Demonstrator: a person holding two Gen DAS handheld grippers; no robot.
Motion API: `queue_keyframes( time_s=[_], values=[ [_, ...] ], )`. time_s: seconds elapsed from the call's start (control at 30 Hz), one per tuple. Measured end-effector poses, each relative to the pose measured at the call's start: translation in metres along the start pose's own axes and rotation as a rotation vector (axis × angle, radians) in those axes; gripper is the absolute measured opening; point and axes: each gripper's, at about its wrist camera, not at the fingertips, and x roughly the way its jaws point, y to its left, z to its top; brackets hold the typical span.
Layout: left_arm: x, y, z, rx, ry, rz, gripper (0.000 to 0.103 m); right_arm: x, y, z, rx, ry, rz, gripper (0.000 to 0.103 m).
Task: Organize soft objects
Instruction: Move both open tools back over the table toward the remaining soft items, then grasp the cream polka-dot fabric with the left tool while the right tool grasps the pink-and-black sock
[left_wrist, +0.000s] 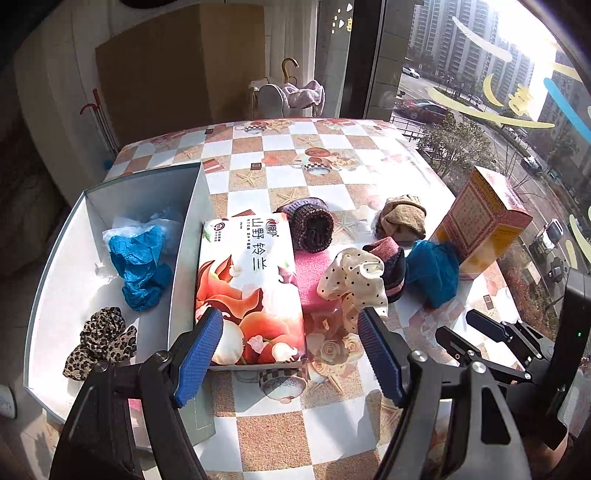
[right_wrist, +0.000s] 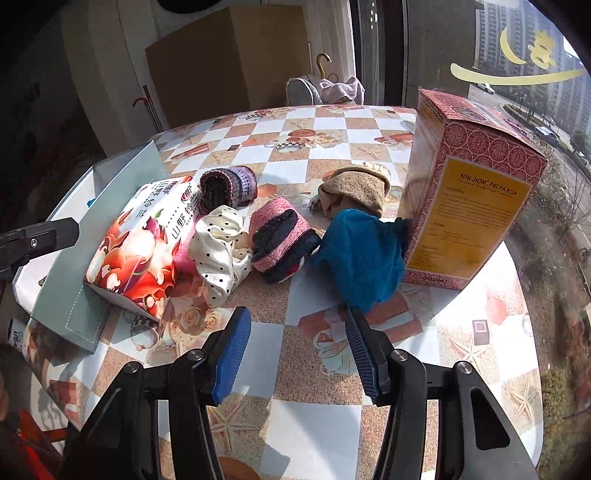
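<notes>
An open grey box (left_wrist: 184, 236) on the left holds a blue crumpled cloth (left_wrist: 138, 262) and a leopard scrunchie (left_wrist: 101, 343). On the table lie a tissue pack (left_wrist: 251, 291), a pink sponge (left_wrist: 312, 280), a polka-dot scrunchie (left_wrist: 351, 280), a purple knit roll (left_wrist: 310, 225), a pink-and-navy sock roll (right_wrist: 282, 240), a tan sock roll (right_wrist: 356, 188) and a teal cloth (right_wrist: 362, 254). My left gripper (left_wrist: 291, 321) is open over the tissue pack's near end. My right gripper (right_wrist: 295, 321) is open, empty, just short of the teal cloth.
A tall red-and-yellow carton (right_wrist: 469, 192) stands upright at the right, touching the teal cloth. The checked table (right_wrist: 314, 387) ends near a window on the right. A cardboard panel (left_wrist: 177, 66) and a chair with a towel (left_wrist: 291, 96) stand behind.
</notes>
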Motion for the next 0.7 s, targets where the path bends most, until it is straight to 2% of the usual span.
queue_keyframes(
  time_s=[0.2, 0.27, 0.4, 0.43, 0.47, 0.5, 0.53, 0.7],
  values=[
    [0.046, -0.056, 0.011, 0.088, 0.074, 0.036, 0.079, -0.012, -0.022, -0.02, 0.044, -0.009, -0.013, 0.055],
    [0.062, -0.067, 0.013, 0.109, 0.101, 0.03, 0.079, -0.017, -0.026, -0.024, 0.05, -0.018, -0.018, 0.055],
    [0.091, -0.078, 0.014, 0.118, 0.125, 0.075, 0.079, -0.022, -0.032, -0.027, 0.069, -0.028, -0.008, 0.055],
    [0.096, -0.077, 0.014, 0.108, 0.126, 0.068, 0.075, -0.024, -0.034, -0.029, 0.069, -0.032, -0.007, 0.055],
    [0.099, -0.075, 0.013, 0.096, 0.132, 0.038, 0.064, -0.025, -0.035, -0.03, 0.069, -0.034, -0.004, 0.055],
    [0.102, -0.071, 0.012, 0.085, 0.154, 0.011, 0.024, -0.026, -0.036, -0.031, 0.068, -0.036, -0.002, 0.055],
    [0.105, -0.068, 0.01, 0.069, 0.179, -0.004, 0.015, -0.027, -0.036, -0.03, 0.067, -0.038, -0.003, 0.055],
    [0.075, -0.056, -0.012, 0.049, 0.134, -0.036, 0.015, -0.027, -0.037, -0.028, 0.049, -0.05, 0.005, 0.055]
  ],
)
